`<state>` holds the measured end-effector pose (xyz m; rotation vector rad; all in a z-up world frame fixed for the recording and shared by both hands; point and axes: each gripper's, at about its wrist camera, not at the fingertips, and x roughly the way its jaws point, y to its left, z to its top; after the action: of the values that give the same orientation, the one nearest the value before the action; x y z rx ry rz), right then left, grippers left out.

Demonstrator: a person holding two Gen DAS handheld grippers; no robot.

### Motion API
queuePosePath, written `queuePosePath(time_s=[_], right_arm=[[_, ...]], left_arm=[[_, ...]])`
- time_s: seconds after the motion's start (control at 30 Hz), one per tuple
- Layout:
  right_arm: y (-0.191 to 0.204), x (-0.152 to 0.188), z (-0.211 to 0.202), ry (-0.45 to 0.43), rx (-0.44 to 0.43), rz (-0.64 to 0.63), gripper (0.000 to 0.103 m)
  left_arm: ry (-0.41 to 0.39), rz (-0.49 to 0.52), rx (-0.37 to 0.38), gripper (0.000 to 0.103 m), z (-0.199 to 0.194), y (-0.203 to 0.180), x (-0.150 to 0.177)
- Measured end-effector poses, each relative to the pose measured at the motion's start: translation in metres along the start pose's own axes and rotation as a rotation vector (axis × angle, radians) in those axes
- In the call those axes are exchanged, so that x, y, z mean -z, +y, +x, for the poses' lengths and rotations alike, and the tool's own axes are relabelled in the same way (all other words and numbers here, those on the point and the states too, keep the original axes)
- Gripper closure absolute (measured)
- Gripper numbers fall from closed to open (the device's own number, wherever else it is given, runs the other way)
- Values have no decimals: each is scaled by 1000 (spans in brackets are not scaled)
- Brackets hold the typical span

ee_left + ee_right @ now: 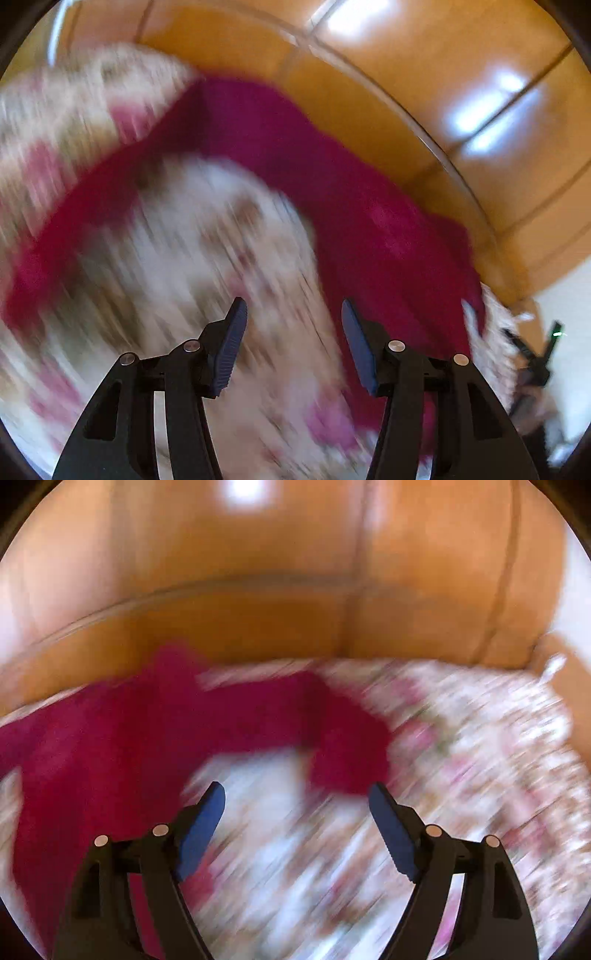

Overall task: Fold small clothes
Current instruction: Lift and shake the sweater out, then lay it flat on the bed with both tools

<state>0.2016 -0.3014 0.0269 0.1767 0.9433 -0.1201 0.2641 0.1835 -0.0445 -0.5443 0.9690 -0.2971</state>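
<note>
A dark red garment (303, 158) lies spread on a flowered cover (207, 258), blurred by motion. In the left wrist view it arcs from the lower left over the top and down the right side. My left gripper (293, 314) hangs above the cover at the garment's inner edge, jaws apart, nothing between its blue pads (232, 343). In the right wrist view the red garment (122, 746) fills the left and middle, with one end hanging down just ahead of my right gripper (295, 794). That gripper is wide open and holds nothing.
An orange leather backrest (424, 74) curves behind the flowered cover (461, 746), the same backrest (258, 590) filling the upper half of the right wrist view. At the far right of the left wrist view a dark object with a green light (554, 332) shows beyond the cover's edge.
</note>
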Motion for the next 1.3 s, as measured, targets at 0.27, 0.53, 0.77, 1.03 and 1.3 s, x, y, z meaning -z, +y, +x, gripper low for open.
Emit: queuePosePath(time_s=[0.27, 0.53, 0.77, 1.03, 1.3], right_arm=[[52, 106, -3, 219, -252, -40, 55], [78, 101, -31, 133, -259, -94, 94], [54, 66, -125, -52, -398, -78, 95], [63, 140, -101, 170, -463, -102, 94], [25, 154, -60, 213, -316, 21, 54]], left_arm=[[29, -80, 156, 51, 31, -29, 70], [53, -9, 131, 89, 40, -66, 63], [-62, 83, 173, 93, -64, -79, 17], [36, 261, -118, 88, -102, -58, 53], [30, 171, -297, 85, -71, -20, 94]])
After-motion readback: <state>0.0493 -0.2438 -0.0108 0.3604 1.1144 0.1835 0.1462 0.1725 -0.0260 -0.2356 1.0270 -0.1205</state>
